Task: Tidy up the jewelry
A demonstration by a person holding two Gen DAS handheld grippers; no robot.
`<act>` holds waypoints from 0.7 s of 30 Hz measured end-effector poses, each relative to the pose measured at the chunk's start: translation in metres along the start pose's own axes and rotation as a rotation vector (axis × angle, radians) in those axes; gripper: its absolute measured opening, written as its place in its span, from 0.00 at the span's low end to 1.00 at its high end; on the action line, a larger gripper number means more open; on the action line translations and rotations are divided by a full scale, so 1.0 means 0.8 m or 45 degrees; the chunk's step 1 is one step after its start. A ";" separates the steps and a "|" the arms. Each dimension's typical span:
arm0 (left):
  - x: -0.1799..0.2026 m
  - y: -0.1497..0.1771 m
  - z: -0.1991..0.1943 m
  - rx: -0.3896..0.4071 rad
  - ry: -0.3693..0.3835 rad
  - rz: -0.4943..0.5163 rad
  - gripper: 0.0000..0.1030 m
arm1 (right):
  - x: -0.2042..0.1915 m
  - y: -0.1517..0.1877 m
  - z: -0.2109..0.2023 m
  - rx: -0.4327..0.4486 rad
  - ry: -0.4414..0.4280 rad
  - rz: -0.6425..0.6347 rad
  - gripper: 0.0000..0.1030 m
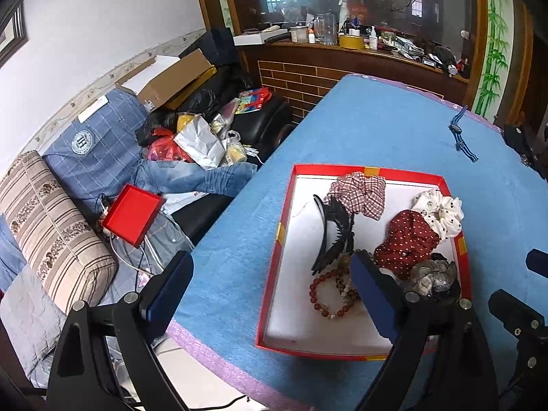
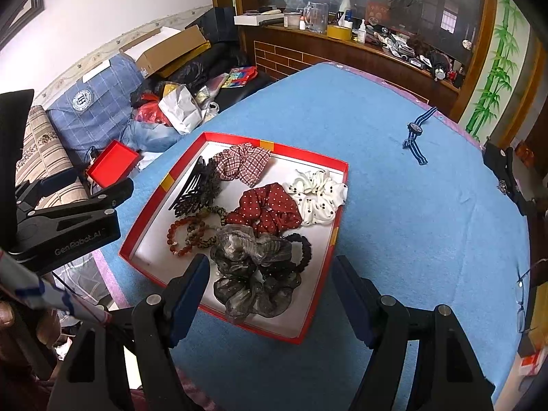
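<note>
A red-rimmed tray [image 1: 291, 315] [image 2: 154, 250] lies on the blue-covered table [image 1: 376, 130]. It holds a checkered scrunchie [image 1: 359, 195], a black hair claw [image 1: 334, 233], a red bead bracelet [image 1: 325, 294], a dark red dotted scrunchie [image 2: 267, 209], a white scrunchie [image 2: 318, 195], a grey sheer scrunchie [image 2: 253, 274] and a black hair tie [image 2: 303, 243]. A watch with a blue striped strap [image 1: 460, 133] [image 2: 416, 133] lies alone far right on the cloth. My left gripper [image 1: 270, 260] hangs open above the tray's left side. My right gripper [image 2: 270, 262] hangs open above the tray's near end, holding nothing.
A sofa [image 1: 61, 226] left of the table is heaped with cushions, jeans, bags, cardboard boxes and a small red box [image 1: 133, 214]. A cluttered wooden counter [image 1: 359, 51] stands behind. Glasses [image 2: 522, 294] lie at the table's right edge.
</note>
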State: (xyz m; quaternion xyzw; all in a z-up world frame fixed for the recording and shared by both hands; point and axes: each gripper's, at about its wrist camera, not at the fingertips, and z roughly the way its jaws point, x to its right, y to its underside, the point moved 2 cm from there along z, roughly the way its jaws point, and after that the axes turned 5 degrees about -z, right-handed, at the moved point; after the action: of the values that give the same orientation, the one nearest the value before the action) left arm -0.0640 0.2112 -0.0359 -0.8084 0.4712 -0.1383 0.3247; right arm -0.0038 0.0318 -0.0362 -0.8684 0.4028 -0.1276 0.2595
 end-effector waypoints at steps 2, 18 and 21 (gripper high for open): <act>-0.003 -0.002 0.000 -0.003 0.015 -0.017 0.89 | 0.000 0.000 0.001 -0.004 0.003 0.001 0.75; -0.016 -0.004 0.003 -0.020 0.039 -0.040 0.89 | 0.000 -0.001 0.002 -0.019 0.025 0.019 0.76; -0.018 -0.006 0.005 -0.028 0.038 -0.046 0.89 | -0.001 -0.001 0.003 -0.025 0.033 0.028 0.76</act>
State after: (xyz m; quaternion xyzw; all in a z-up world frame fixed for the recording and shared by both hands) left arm -0.0662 0.2268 -0.0346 -0.8180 0.4629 -0.1512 0.3063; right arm -0.0024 0.0334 -0.0372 -0.8648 0.4167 -0.1321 0.2470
